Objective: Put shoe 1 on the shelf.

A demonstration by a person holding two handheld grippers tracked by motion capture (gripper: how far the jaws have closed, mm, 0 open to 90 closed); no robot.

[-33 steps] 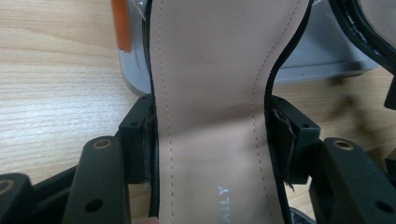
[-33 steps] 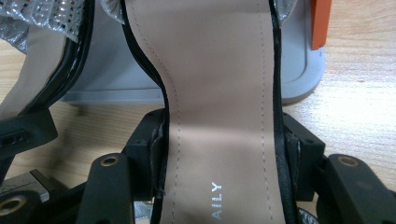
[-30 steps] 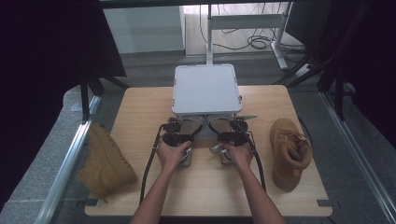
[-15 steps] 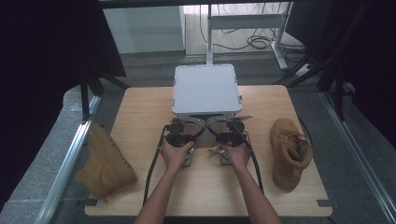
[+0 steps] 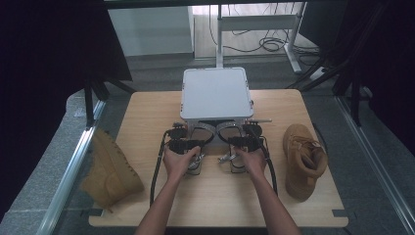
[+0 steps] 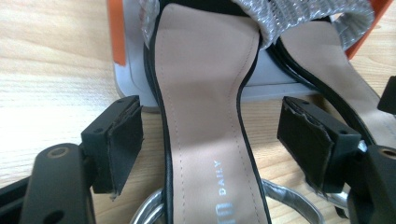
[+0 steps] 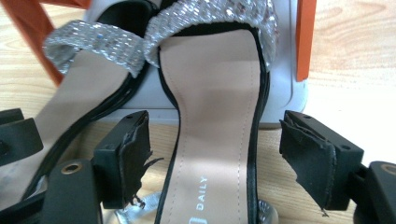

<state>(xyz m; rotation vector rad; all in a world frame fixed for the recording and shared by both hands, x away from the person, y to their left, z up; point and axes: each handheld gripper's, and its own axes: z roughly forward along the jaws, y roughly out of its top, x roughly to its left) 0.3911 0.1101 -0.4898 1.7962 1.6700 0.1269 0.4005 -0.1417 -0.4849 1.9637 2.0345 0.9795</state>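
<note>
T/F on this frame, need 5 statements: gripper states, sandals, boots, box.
1. Both grippers are open. True: the left gripper and right gripper each straddle a sandal sole, with gaps either side.
2. The left sandal has a tan insole. True.
3. The box is open. False: its white lid is closed.
4. Two tan boots stand side by side. False: one boot is off the table's left edge, the other boot lies on the table at its right.
5. The right sandal has a plain leather strap. False: it is sparkly silver.
</note>
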